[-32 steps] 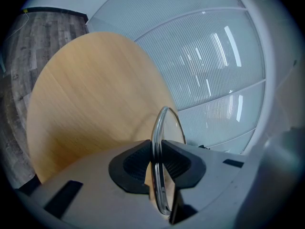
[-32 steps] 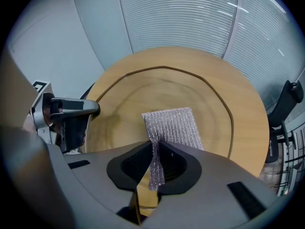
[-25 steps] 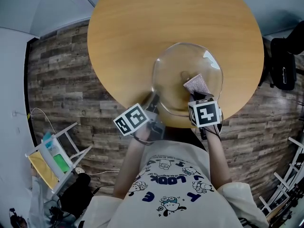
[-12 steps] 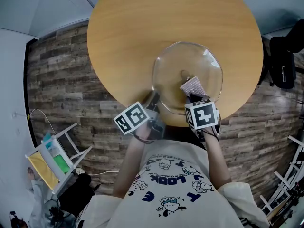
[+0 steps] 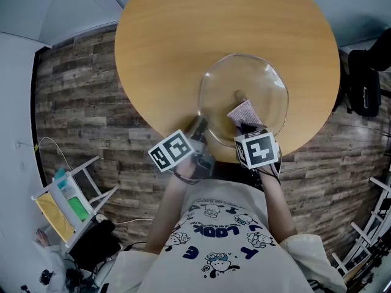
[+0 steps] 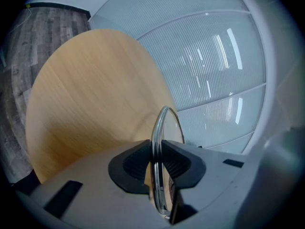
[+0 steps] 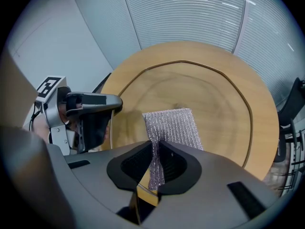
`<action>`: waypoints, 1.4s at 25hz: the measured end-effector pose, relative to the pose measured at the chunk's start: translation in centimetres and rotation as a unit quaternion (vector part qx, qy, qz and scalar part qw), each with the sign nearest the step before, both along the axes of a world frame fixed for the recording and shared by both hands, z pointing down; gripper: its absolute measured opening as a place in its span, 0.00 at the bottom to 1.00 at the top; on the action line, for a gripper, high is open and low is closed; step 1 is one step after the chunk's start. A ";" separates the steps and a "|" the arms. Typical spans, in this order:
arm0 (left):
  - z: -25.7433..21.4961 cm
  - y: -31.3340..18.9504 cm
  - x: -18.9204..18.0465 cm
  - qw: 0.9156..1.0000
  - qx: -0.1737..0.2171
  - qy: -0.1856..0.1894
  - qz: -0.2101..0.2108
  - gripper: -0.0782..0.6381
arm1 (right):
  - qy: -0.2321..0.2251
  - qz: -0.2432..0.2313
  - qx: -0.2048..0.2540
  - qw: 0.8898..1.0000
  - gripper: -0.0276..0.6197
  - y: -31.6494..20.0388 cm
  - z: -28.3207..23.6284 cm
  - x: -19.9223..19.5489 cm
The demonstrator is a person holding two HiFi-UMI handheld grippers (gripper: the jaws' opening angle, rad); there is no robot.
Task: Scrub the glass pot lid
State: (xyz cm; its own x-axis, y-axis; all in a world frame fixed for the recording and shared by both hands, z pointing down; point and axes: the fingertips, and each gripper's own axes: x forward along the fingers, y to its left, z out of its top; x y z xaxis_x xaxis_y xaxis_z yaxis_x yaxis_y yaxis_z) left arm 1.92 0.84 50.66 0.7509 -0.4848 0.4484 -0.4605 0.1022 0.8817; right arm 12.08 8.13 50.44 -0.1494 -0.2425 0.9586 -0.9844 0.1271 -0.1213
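Note:
The clear glass pot lid (image 5: 244,96) is held over the near part of the round wooden table (image 5: 183,35). My left gripper (image 5: 198,130) is shut on the lid's rim (image 6: 159,128) at its near-left edge. My right gripper (image 5: 247,126) is shut on a silvery-grey scrub cloth (image 5: 243,111), which lies flat on the lid's glass near its middle (image 7: 174,128). In the right gripper view the lid's metal rim (image 7: 238,87) rings the cloth and the left gripper (image 7: 93,116) shows at the left. The lid's knob (image 5: 238,94) shows dimly just beyond the cloth.
Dark wood-plank floor (image 5: 79,96) surrounds the table. A white rack with yellow and green items (image 5: 64,203) stands at lower left. Black bags (image 5: 363,81) and white frames (image 5: 369,231) are at the right. Ribbed pale wall panels (image 6: 205,46) rise behind the table.
My right gripper and the cloth have slid left and slightly nearer across the lid. The left gripper and the lid have hardly moved.

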 end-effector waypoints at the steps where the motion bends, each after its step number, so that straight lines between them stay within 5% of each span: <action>1: 0.0 0.0 0.0 1.000 -0.001 0.000 -0.001 0.21 | 0.000 -0.002 0.000 1.000 0.13 -0.1 0.0 -0.1; 10: -0.3 -0.5 -0.8 0.999 -0.011 0.025 -0.038 0.21 | 0.004 -0.017 -0.002 1.000 0.13 -0.1 -0.2 -1.2; 35: -0.2 -0.2 -1.1 0.997 -0.018 0.042 -0.059 0.21 | 0.012 -0.094 -0.005 0.996 0.13 -0.7 -0.3 -4.4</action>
